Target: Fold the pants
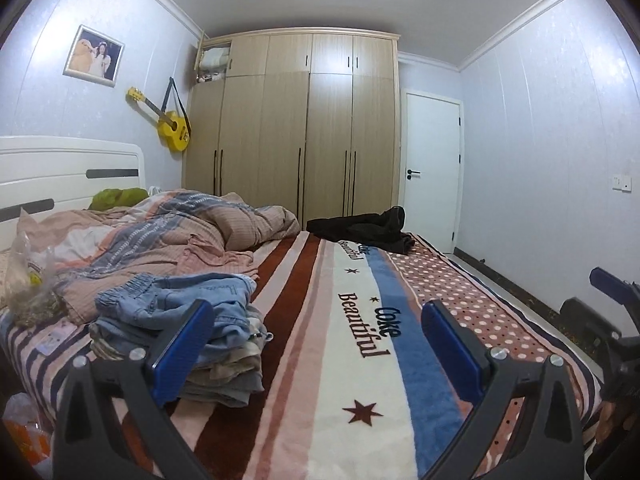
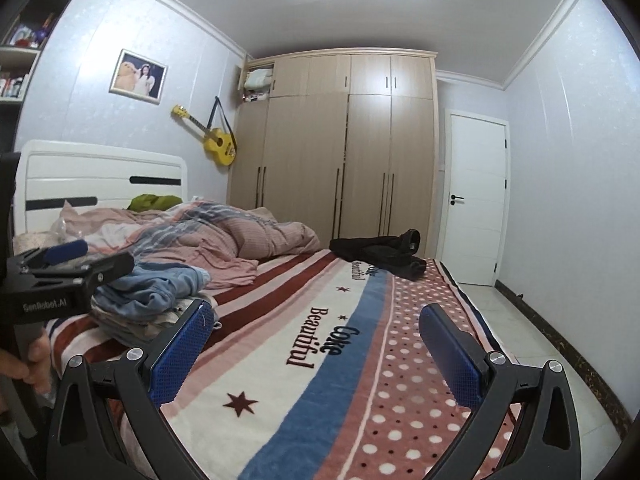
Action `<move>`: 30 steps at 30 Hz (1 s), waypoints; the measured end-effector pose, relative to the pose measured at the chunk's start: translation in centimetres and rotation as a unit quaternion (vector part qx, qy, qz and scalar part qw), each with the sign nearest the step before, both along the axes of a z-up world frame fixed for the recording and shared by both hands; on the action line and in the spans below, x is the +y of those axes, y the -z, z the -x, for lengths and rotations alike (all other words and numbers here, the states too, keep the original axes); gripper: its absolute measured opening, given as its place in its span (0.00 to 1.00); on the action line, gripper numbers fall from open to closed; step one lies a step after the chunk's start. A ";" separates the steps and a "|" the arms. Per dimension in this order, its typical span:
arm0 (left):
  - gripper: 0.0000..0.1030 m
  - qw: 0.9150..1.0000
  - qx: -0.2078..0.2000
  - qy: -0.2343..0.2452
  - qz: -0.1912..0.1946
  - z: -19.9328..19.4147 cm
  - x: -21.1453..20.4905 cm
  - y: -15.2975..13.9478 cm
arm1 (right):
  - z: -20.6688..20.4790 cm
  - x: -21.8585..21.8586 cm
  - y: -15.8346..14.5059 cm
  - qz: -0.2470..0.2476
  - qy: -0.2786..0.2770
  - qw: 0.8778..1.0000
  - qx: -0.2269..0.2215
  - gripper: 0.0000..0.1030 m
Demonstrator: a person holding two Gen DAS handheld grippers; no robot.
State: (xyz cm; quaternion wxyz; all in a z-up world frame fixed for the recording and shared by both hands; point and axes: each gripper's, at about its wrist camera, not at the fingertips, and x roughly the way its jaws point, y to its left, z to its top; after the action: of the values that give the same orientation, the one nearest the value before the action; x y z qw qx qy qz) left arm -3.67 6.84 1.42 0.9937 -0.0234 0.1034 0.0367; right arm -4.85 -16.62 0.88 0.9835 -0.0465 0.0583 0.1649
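Striped bedding [image 1: 360, 380] fills the near view, and both claws, left [image 1: 320, 344] and right [image 2: 316, 344], hang over it spread wide with nothing between them. Beside the left claw sits a stack of folded clothes [image 1: 208, 352], blue jeans [image 1: 180, 300] on top, so some folding looks done. Dark pants [image 1: 364, 230] lie crumpled at the bed's far edge, well apart, still unfolded.

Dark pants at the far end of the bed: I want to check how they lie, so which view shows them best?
The right wrist view: the dark pants lie crumpled, unobstructed and a little larger. The left wrist view shows the same heap, a bit smaller and flatter.
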 end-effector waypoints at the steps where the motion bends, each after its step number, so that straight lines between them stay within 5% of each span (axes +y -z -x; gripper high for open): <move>1: 0.99 1.000 0.001 0.000 -0.001 -0.1 0.0 0.0 | -0.2 0.2 -0.1 0.000 0.000 1.000 0.000 1.00; 30: 0.99 1.000 0.016 0.008 0.006 -0.8 0.3 0.9 | 0.1 0.4 -0.1 0.003 0.005 1.000 0.004 1.00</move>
State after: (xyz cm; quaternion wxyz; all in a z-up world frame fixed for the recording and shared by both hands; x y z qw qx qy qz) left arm -2.83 7.13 0.55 0.9920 -0.0283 0.1198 0.0284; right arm -4.98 -16.23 0.97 0.9839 -0.0486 0.0630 0.1598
